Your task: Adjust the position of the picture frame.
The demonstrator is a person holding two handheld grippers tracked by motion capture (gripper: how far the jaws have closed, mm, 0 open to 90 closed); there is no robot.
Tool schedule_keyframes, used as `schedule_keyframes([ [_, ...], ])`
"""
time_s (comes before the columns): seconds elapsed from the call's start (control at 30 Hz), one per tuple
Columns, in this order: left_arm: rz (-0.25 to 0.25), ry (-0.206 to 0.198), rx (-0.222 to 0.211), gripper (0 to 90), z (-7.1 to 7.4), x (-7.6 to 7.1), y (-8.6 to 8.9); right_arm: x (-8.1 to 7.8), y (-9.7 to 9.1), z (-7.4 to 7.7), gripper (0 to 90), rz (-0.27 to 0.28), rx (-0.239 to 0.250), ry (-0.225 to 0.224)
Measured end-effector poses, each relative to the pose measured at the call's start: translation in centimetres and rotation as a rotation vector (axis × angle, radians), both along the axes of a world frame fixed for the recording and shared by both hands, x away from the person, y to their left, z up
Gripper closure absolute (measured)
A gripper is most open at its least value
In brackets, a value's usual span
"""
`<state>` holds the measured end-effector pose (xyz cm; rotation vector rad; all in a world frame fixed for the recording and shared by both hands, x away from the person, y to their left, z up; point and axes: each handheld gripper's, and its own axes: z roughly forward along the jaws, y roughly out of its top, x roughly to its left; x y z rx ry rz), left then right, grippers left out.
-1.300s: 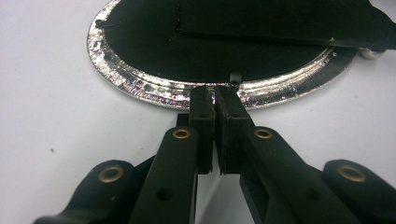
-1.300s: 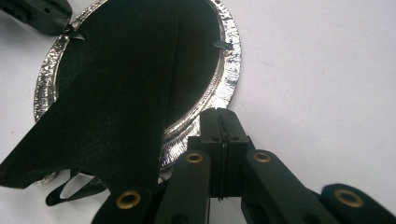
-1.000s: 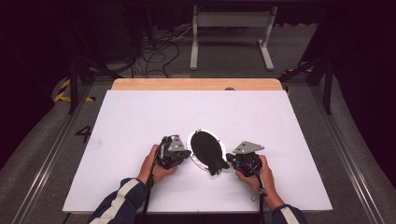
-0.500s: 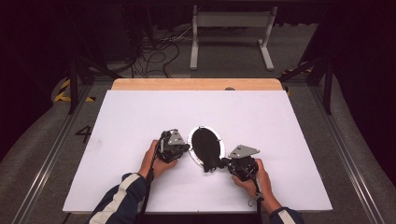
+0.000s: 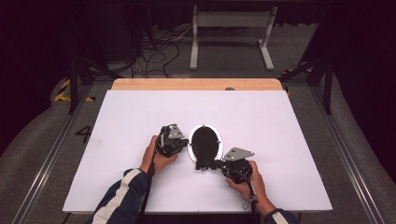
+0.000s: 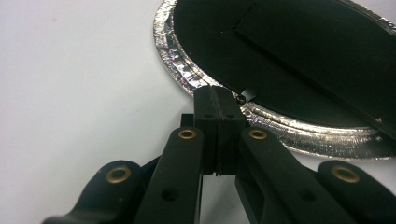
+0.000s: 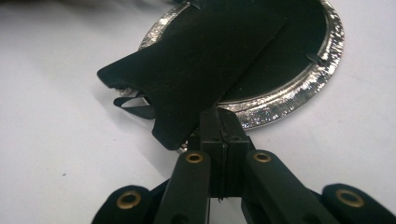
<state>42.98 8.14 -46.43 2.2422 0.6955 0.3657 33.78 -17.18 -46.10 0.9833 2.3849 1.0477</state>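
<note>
White table (image 5: 140, 112), silver-rimmed black oval plate (image 5: 205, 141) lying on it

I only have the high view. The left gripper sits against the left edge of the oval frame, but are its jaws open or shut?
Observer: Shut. In the left gripper view, the left gripper has both jaws pressed together, with the tips at the silver rim.
Operator: Is it pinching that rim?
Observer: I cannot tell. A small metal tab sits just beside the tips.
Operator: And the other side?
Observer: The right gripper is shut too. Its tips are by the rim, next to the edge of a raised black flap.
</note>
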Motion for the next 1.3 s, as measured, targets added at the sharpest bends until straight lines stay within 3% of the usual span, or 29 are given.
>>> schedule_keyframes([
  [0.23, -0.008, -0.041, 0.065, 89.8, 0.2, -0.1, -0.5, 0.1, 0.2, 0.0, 90.0, 0.024, -0.012, -0.001],
  [0.47, -0.034, -0.035, 0.041, 88.4, 0.3, -0.2, 0.1, 0.1, 0.0, -0.1, 90.0, 0.048, -0.011, -0.016],
  [0.6, -0.021, -0.038, 0.025, 88.1, 0.6, -0.5, 1.2, 0.1, -0.1, -0.1, 88.4, 0.052, -0.015, -0.020],
  [0.67, -0.028, -0.057, 0.019, 87.6, 0.9, -1.4, 2.2, 0.1, -0.2, 0.0, 82.2, 0.047, -0.023, -0.019],
  [0.77, -0.038, -0.082, -0.006, 86.4, 1.5, -2.9, 3.9, -0.4, -1.2, 1.6, 86.6, 0.057, 0.054, -0.041],
  [0.83, -0.051, -0.092, -0.048, 83.3, 2.2, -3.7, 5.1, -0.4, -1.9, 2.4, 86.1, 0.046, 0.086, -0.052],
  [0.93, -0.057, -0.124, -0.099, 83.1, 3.0, -5.1, 7.1, -0.4, -2.5, 2.2, 85.3, 0.040, 0.078, -0.045],
  [1.03, -0.052, -0.149, -0.104, 81.3, 3.3, -6.0, 8.3, -0.4, -3.0, 2.1, 85.1, 0.030, 0.081, -0.045],
  [1.13, 0.009, -0.167, -0.149, 79.3, 2.9, -7.5, 10.1, -0.5, -3.4, 2.0, 84.7, 0.029, 0.084, -0.049],
  [1.2, 0.032, -0.164, -0.117, 73.0, 2.2, -8.4, 10.7, -0.5, -3.7, 1.9, 84.0, 0.032, 0.079, -0.044],
  [1.3, 0.033, -0.158, -0.117, 67.5, 1.8, -9.2, 11.4, -0.5, -4.0, 1.7, 83.4, 0.026, 0.079, -0.036],
])
